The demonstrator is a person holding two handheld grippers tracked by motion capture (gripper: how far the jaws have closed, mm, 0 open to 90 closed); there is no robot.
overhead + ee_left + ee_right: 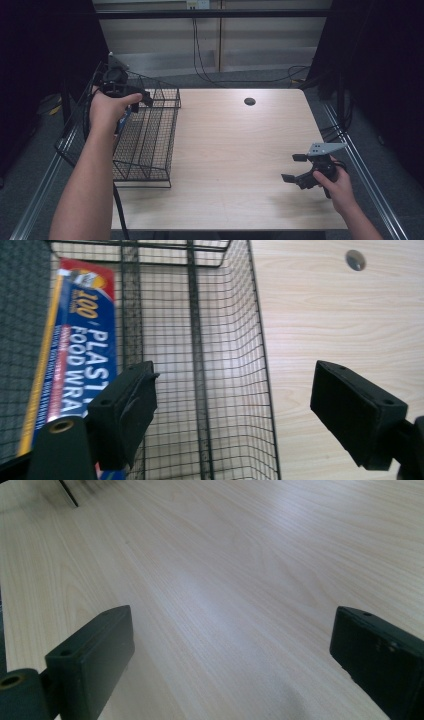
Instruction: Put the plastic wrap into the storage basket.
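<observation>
Wooden table, pale grain, rounded far corners, one dark round hole near its far edge; we find the whole middle and right of the top bare, giving wide room for moving. Wire basket, black mesh with thin rod dividers, standing along the table's left edge, its far end close to the far edge and its near end short of the near edge. Left gripper, held in our left hand above the basket's far end; its jaws stand well apart with nothing between the pads, as the left gripper view shows. Food wrap box, long cardboard carton printed blue with red and yellow trim and white lettering, lying lengthwise in the basket's leftmost compartment against the side mesh; in the left gripper view it sits just beside and below the left pad, outside the gap, and we cannot tell whether the pad touches it. Right gripper, held in our right hand low over the table near its right edge, jaws wide, only bare wood between the flat black pads.
</observation>
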